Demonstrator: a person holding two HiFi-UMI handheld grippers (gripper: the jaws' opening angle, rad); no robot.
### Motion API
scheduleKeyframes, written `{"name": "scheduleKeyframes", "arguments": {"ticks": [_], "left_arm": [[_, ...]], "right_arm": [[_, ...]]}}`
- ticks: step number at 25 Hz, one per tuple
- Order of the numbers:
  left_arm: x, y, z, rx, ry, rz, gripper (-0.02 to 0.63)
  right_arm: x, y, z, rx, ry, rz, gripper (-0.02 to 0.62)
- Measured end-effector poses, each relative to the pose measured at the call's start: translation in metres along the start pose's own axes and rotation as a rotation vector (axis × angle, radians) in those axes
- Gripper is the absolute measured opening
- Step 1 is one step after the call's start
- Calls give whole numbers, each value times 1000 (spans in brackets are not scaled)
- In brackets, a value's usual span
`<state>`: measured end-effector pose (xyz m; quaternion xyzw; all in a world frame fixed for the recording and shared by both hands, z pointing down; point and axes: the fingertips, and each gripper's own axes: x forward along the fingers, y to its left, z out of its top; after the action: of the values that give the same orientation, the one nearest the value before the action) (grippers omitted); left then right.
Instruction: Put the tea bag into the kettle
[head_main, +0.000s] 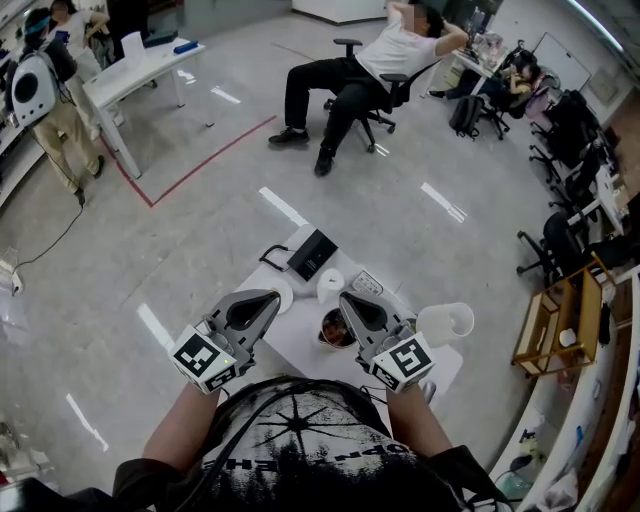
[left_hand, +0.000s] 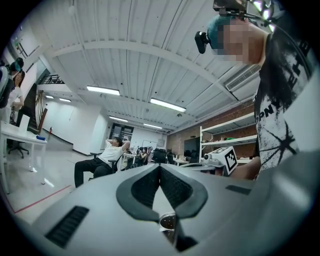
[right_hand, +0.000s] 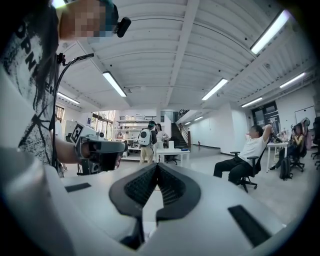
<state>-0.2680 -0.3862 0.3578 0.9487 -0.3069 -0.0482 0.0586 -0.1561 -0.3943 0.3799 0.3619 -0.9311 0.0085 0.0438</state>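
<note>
Here, my left claw (head_main: 270, 298) closed and empty, right claw (head_main: 347, 299) likewise, kettle (head_main: 336, 329) on the tabletop (head_main: 298, 346) between.

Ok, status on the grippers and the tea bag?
Both shut and empty: left gripper, right gripper, held above the table. Below them the kettle, untouched. No tea bag made out. Nothing seen blocking.
</note>
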Motion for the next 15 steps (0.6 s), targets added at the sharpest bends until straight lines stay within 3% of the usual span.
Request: {"name": "scheduleKeyframes", "arguments": {"ticks": [15], "left_arm": [[4,-1,5,21,6,-19,6]], "right_arm": [[4,0,-1,-19,-1,-19,9]]}}
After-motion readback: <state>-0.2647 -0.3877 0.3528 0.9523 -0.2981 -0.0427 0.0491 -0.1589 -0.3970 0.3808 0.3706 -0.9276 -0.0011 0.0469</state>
